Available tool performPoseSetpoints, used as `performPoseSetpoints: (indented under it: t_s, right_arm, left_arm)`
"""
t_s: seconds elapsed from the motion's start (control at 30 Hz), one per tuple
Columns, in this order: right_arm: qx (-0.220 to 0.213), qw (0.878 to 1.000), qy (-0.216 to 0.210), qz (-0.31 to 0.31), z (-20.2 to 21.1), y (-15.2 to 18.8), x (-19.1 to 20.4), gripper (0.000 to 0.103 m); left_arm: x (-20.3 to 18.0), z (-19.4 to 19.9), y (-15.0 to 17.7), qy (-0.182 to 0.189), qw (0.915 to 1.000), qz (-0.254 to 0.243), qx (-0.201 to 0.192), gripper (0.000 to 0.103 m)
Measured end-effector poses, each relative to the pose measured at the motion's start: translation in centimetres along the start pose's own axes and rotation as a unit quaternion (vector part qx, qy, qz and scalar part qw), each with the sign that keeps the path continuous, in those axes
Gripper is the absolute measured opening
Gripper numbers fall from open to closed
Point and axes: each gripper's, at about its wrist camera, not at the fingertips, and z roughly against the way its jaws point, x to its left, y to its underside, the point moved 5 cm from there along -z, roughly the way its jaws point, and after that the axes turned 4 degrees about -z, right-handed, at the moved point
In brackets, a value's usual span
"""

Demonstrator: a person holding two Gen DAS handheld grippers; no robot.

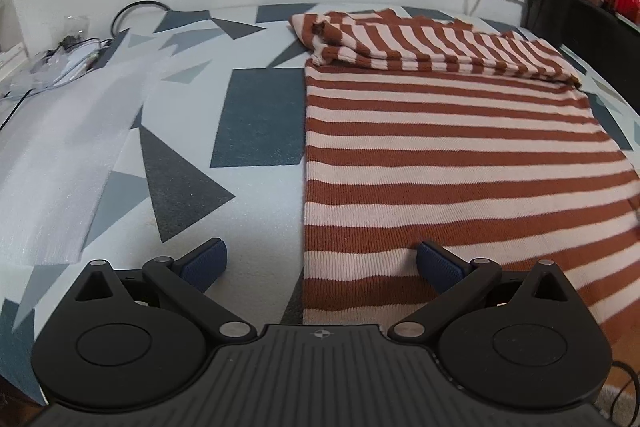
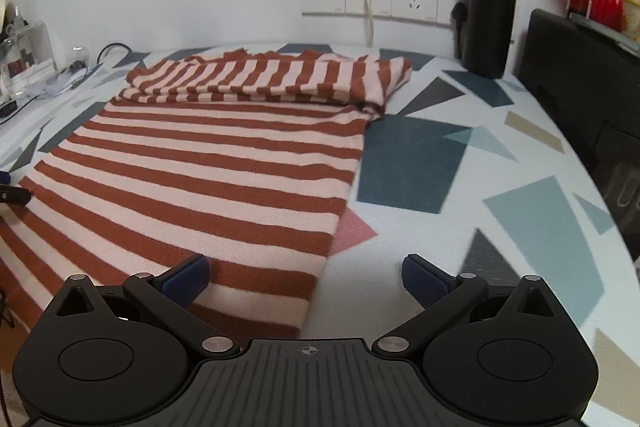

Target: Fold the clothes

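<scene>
While the patterned tablecloth [image 1: 256, 115] fills both frames, we note the striped sweater [image 1: 440, 155] lying flat at centre, sleeves folded across its top. Our left gripper [image 1: 320, 263] and right gripper [image 2: 306, 277] sit bottom centre, jaws spread wide, each straddling a sweater side edge.
</scene>
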Motion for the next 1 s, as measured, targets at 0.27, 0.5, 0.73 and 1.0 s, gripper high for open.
performPoseSetpoints:
  t_s: [0.27, 0.5, 0.73, 1.0]
  right_arm:
    - [0.008, 1.000, 0.006, -0.015, -0.1, 0.3, -0.7, 0.102]
    - [0.017, 1.000, 0.003, 0.005, -0.9, 0.8, 0.1, 0.102]
    - [0.014, 1.000, 0.000, 0.009, -1.0, 0.8, 0.3, 0.102]
    - [0.016, 1.000, -0.002, 0.007, -1.0, 0.7, 0.3, 0.102]
  left_arm:
    - [-0.4, -0.3, 0.1, 0.010, 0.9995, -0.006, -0.028, 0.103]
    - [-0.4, -0.4, -0.2, 0.014, 0.9997, -0.007, -0.017, 0.103]
    - [-0.5, -0.5, -0.2, 0.016, 0.9997, -0.009, -0.018, 0.103]
    - [-0.5, -0.5, -0.4, 0.019, 0.9997, -0.012, -0.013, 0.103]
